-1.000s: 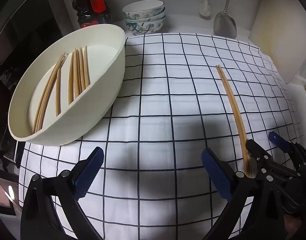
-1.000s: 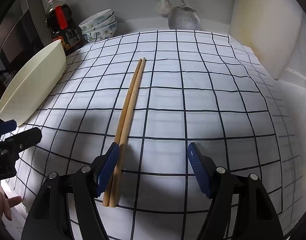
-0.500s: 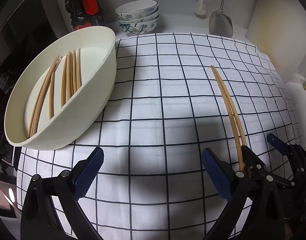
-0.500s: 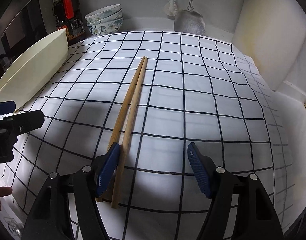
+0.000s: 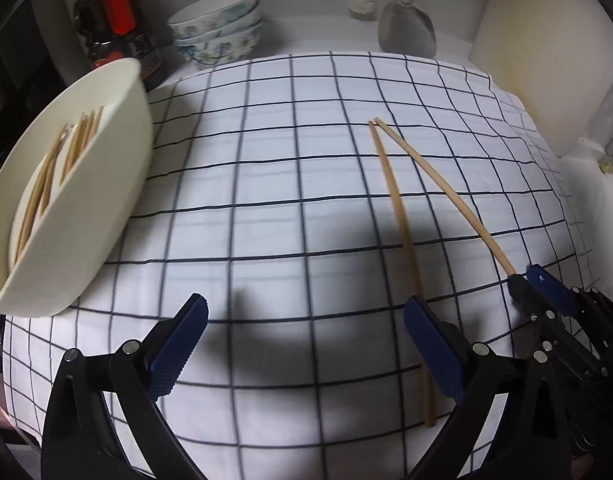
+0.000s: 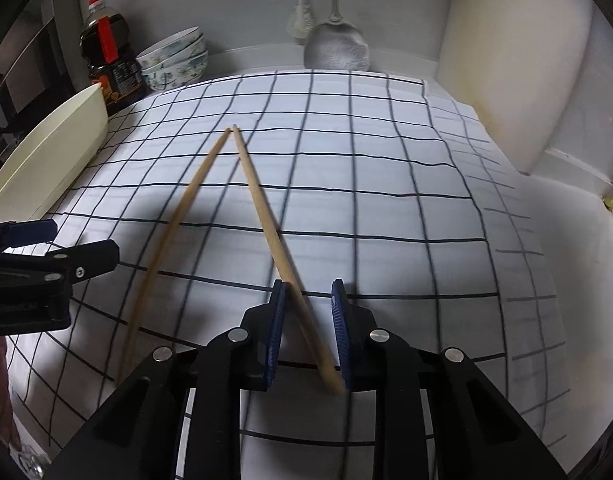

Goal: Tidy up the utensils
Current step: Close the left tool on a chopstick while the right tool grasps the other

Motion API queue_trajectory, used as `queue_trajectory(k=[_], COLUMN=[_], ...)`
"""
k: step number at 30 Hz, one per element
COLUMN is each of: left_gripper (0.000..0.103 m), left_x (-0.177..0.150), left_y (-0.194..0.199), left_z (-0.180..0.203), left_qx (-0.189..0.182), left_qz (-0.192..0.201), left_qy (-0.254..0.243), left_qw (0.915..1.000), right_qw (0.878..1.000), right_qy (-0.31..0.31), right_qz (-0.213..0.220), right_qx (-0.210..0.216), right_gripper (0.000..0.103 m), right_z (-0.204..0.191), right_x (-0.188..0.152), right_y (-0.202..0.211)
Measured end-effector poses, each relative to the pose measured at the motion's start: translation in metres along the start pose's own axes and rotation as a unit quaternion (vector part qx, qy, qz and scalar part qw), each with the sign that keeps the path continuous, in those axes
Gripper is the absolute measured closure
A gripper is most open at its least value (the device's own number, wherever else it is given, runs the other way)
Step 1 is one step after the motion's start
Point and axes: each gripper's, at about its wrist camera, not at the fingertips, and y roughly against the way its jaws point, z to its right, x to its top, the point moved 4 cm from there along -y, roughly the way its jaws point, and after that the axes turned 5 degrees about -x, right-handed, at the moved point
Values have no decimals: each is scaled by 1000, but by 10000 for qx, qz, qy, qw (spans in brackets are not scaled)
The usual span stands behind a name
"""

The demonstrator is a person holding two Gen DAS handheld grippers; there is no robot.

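Two wooden chopsticks lie on the checked cloth, tips together, spread in a V. My right gripper has its jaws narrowed around the near end of the right chopstick, which crosses the gap slantwise; it also shows in the left wrist view. The left chopstick lies free on the cloth and passes my left gripper's right finger in the left wrist view. My left gripper is open and empty above the cloth. A cream oval bowl at the left holds several chopsticks.
A checked cloth covers the counter. At the back stand a dark sauce bottle, stacked patterned bowls and a hanging metal spatula. A cream wall panel rises at the right. My left gripper shows at the left of the right wrist view.
My right gripper's jaws have narrowed around one chopstick and swung its near end to the right, so the pair now splays in a V. The left gripper stays open.
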Motion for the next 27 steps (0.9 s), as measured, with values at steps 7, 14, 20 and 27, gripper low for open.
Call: queue_trajectory(k=[7,14,20,27], left_gripper=[6,6,13,41], left_x=[8,12,15,16], left_y=[-18,-27,-30,-23], left_z=[16,22,30,41], left_qx=[66,64,17,-166], left_qz=[-96,-54,37,225], left_qy=[-27,24,-25,-232], left_qw=[9999,10000,10000,9993], right_qw=[9999,9988,9962,9957], right_qy=[-147,351,829,818], right_qz=[-21,289,239,20], right_qx=[1,175,71,427], right_gripper=[80,55,55,57], right_z=[35,29,18,19], right_x=[-8,11,28,32], right_y=[4,3,-15,-29])
